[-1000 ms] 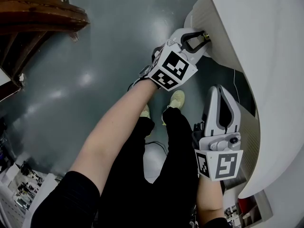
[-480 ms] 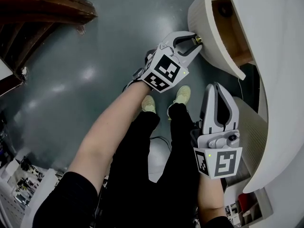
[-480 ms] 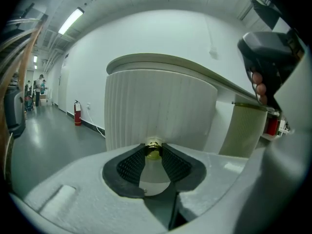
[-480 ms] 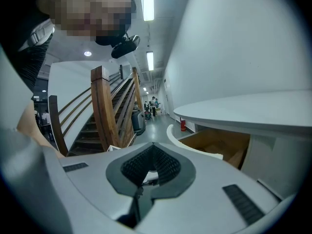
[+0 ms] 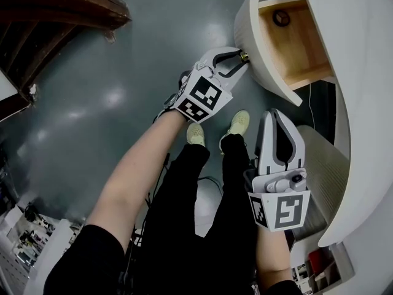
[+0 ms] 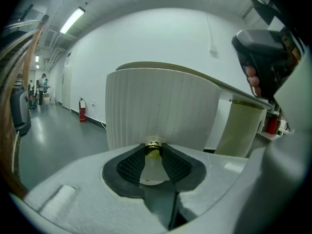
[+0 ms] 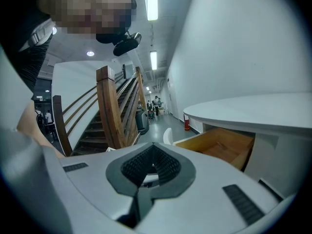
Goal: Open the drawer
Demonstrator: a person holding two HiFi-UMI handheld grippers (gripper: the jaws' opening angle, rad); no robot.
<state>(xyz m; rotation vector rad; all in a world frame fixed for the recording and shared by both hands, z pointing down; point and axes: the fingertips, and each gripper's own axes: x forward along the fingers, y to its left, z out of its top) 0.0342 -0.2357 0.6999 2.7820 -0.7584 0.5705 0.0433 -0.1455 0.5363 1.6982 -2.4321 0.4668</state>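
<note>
The drawer has a white ribbed curved front and a wooden inside. It stands pulled well out from under the white curved top. My left gripper is shut on the drawer's small brass knob. In the left gripper view the knob sits pinched between the black pads, right against the ribbed front. My right gripper hangs lower, below the drawer, shut with nothing in it. The right gripper view shows its tips meeting and the open drawer to the right.
A dark round thing lies in the drawer's far corner. A ribbed white panel runs beside my right gripper. A wooden staircase rises at upper left. The person's legs and pale shoes stand on the grey floor.
The drawer has slid out from under the white top, and its wooden inside now shows. My left gripper moved back with the knob. The right gripper shifted slightly.
</note>
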